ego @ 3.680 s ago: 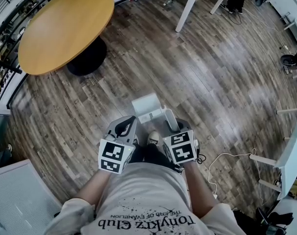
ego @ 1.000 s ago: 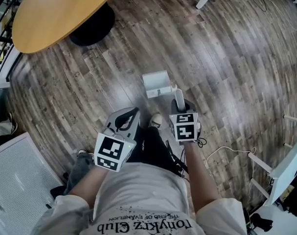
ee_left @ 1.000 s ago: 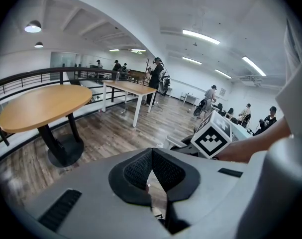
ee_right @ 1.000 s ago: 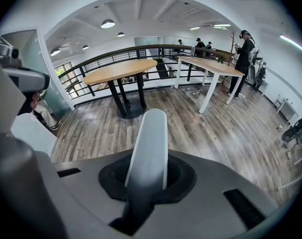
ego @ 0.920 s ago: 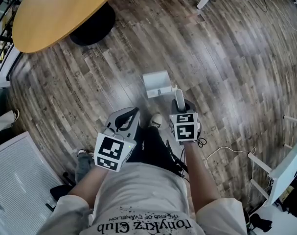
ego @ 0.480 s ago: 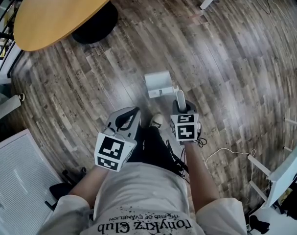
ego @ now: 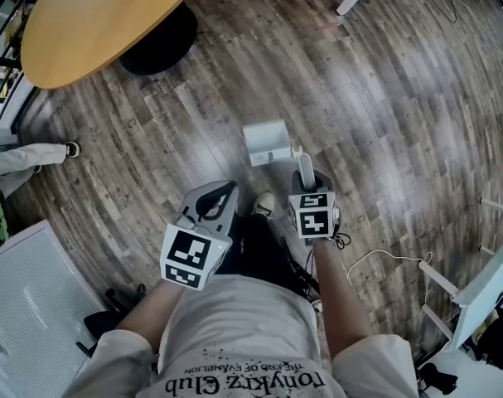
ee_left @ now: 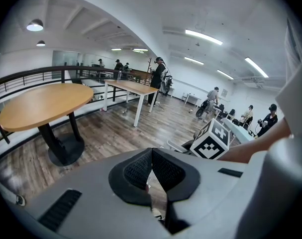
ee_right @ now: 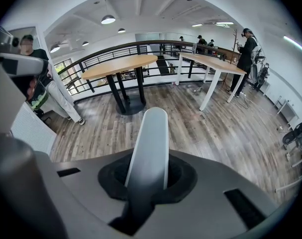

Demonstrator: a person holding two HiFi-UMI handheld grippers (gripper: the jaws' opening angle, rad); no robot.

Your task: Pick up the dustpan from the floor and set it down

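The white dustpan [ego: 266,143] stands on the wood floor just ahead of my feet, pan down, its long handle [ego: 304,167] rising toward me. My right gripper [ego: 306,181] points steeply down and is closed round the top of that handle [ee_right: 150,143]. Its jaws are opening slightly, with the handle still between the pads. My left gripper [ego: 216,202] hangs beside it on the left, shut and empty; its dark pads meet at the tips [ee_left: 151,171].
A round wooden table [ego: 102,19] on a black foot stands at the far left. A passer-by's leg and shoe [ego: 36,154] show at the left edge, above a white grille panel [ego: 27,305]. A white cable [ego: 384,264] lies on the right.
A passer-by's leg has come into view at the left edge. Both grippers and the dustpan have stayed where they were over the last second.
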